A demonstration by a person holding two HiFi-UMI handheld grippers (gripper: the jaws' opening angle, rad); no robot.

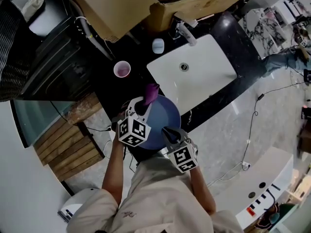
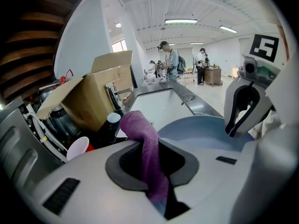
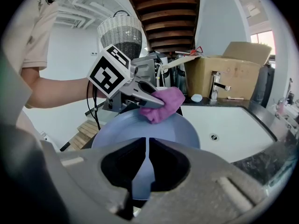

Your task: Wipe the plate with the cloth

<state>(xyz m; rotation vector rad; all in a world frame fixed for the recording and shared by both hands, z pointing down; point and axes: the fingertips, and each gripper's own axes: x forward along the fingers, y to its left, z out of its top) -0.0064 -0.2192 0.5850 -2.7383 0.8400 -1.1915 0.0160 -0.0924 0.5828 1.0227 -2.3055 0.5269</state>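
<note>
Plate (image 1: 164, 123) and cloth (image 1: 151, 93) touch at the far rim of the plate. The left gripper (image 1: 145, 104) has its jaws shut tight on the purple cloth, and a lump of cloth sticks out past them. The right gripper (image 1: 171, 133) pinches the near rim of the blue plate, jaws almost together, and holds it up by the near left corner of the white sink (image 1: 199, 76). I think the plate could slip, because only a thin bit of rim is held and a hard push from the cloth could tip it out. Then it could hit the black counter (image 1: 228, 30) or the pale stone floor (image 1: 228, 130). The cloth could also slide off the edge. A pink cup (image 1: 122, 69), a tap (image 1: 186, 33) and a big cardboard box (image 1: 112, 6) sit on the far side. The room is big and bright.
</note>
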